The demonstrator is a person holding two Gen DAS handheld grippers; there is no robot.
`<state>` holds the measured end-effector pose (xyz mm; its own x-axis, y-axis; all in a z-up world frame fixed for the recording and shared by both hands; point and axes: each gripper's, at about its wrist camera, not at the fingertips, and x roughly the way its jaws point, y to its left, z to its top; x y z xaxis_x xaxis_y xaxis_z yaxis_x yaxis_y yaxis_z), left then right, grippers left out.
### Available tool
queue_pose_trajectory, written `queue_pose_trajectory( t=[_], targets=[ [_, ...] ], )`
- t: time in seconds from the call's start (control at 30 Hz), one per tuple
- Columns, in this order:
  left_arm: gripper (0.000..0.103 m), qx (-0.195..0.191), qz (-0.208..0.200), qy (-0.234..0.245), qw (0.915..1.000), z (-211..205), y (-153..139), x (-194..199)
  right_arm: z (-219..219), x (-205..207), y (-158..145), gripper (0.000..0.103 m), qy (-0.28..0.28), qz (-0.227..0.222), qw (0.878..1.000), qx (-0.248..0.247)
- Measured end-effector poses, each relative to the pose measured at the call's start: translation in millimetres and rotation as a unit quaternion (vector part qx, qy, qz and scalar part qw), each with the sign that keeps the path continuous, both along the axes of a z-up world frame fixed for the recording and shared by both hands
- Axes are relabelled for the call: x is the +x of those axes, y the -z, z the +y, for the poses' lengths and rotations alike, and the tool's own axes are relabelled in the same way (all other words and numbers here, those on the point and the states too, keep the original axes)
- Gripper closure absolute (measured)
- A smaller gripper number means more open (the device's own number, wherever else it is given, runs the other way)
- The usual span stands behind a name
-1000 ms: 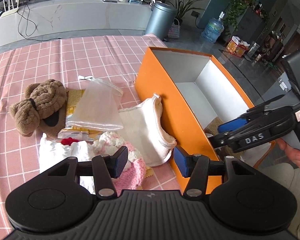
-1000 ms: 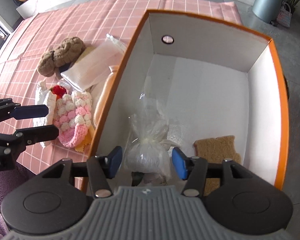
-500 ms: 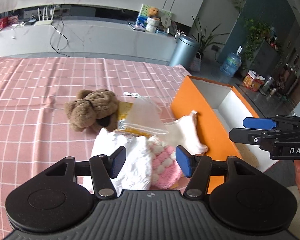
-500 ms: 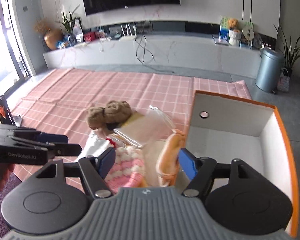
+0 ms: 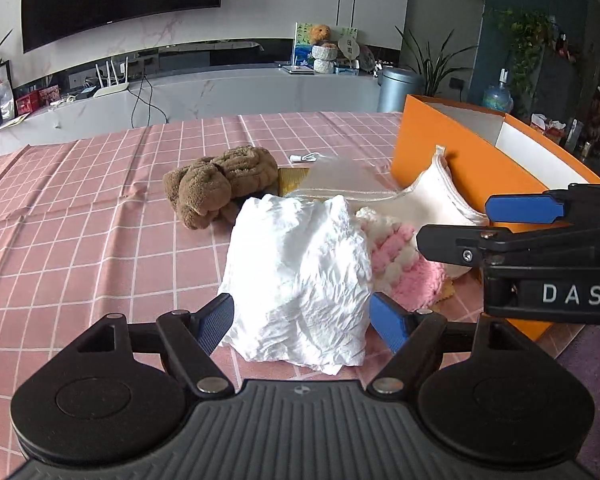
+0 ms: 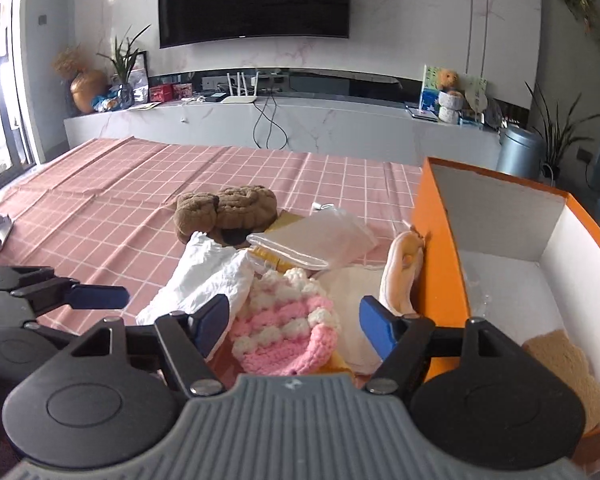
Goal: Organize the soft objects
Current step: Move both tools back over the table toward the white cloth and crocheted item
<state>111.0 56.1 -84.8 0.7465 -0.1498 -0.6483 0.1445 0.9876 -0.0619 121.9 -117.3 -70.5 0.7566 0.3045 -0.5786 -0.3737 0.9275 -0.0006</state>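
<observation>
my left gripper (image 5: 301, 317) is spread wide around the crumpled white cloth (image 5: 300, 276), light and floppy, best pinched at a raised fold. my right gripper (image 6: 293, 322) gapes empty over the pink-and-white crocheted piece (image 6: 288, 332), beside the orange cardboard box (image 6: 440, 264). pink checked surface (image 5: 80, 240), living room behind.

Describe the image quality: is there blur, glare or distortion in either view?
Left wrist view: sharp, the white cloth bright but detailed, strong fisheye bending at the edges. Right wrist view: softer and hazier, the window at far left blown out, the orange box slightly blurred.
</observation>
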Motion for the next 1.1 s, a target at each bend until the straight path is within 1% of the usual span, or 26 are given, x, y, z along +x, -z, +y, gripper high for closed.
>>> queue_pose_trajectory(
  t=[0.1, 0.23, 0.3, 0.37, 0.43, 0.47, 0.5, 0.53, 0.57, 0.6, 0.67, 0.83, 0.93, 1.0, 1.03, 1.1],
  targets=[
    [0.013, 0.001, 0.001, 0.002, 1.0000, -2.8, 7.7, 3.8, 1.6, 1.5, 7.8, 0.032, 0.000, 0.003, 1.000, 0.005],
    [0.011, 0.030, -0.004, 0.004, 0.9995, -8.8, 12.9, 8.3, 3.0, 3.9, 15.8, 0.032, 0.003, 0.001, 1.000, -0.001],
    [0.012, 0.025, 0.001, 0.006, 0.9997, -8.1, 14.3, 11.2, 1.7, 5.9, 18.4, 0.032, 0.005, 0.002, 1.000, 0.001],
    [0.016, 0.007, 0.006, 0.004, 0.9999, -4.7, 15.3, 12.4, -0.6, 7.5, 19.7, 0.032, 0.006, 0.007, 1.000, 0.010],
    [0.032, -0.012, 0.009, 0.003, 0.9999, 0.1, 16.5, 12.9, -2.3, 8.3, 20.4, 0.031, 0.007, 0.007, 1.000, 0.018],
    [0.035, -0.017, 0.009, 0.003, 0.9998, 1.4, 16.2, 12.3, -3.0, 8.6, 20.5, 0.031, 0.008, 0.007, 1.000, 0.021],
    [0.042, -0.021, 0.008, 0.002, 0.9998, 2.5, 15.6, 11.8, -3.2, 8.8, 20.5, 0.031, 0.009, 0.006, 1.000, 0.023],
    [0.054, -0.024, 0.006, 0.002, 0.9997, 4.0, 14.9, 10.9, -3.5, 8.8, 20.3, 0.031, 0.010, 0.005, 1.000, 0.026],
    [0.060, -0.029, 0.005, 0.003, 0.9996, 5.5, 13.9, 10.1, -3.6, 8.4, 20.2, 0.030, 0.010, 0.004, 1.000, 0.029],
    [0.069, -0.031, 0.003, 0.003, 0.9995, 6.8, 12.3, 9.1, -4.0, 7.9, 19.5, 0.029, 0.010, 0.003, 0.999, 0.032],
    [0.092, -0.038, -0.001, 0.001, 0.9993, 10.7, 8.5, 6.1, -4.4, 6.1, 18.7, 0.029, 0.010, -0.001, 0.999, 0.032],
    [0.093, -0.053, -0.011, -0.008, 0.9985, 20.7, -0.4, -1.5, -3.0, 2.2, 17.8, 0.029, 0.005, -0.004, 1.000, 0.029],
    [0.094, -0.056, -0.017, -0.012, 0.9982, 25.4, -10.0, -9.3, -0.2, 2.1, 17.0, 0.023, -0.004, -0.005, 1.000, 0.024],
    [0.094, -0.052, -0.022, -0.020, 0.9982, 30.6, -18.3, -14.1, 2.7, 1.9, 17.0, 0.014, -0.013, -0.005, 1.000, 0.020],
    [0.094, -0.046, -0.019, -0.025, 0.9985, 33.1, -21.1, -15.0, 4.7, 2.2, 17.7, 0.013, -0.014, -0.005, 1.000, 0.015],
    [0.094, -0.035, 0.002, -0.041, 0.9986, 40.4, -22.7, -13.2, 9.8, 5.2, 20.7, 0.013, -0.015, -0.004, 1.000, -0.004]
  ],
)
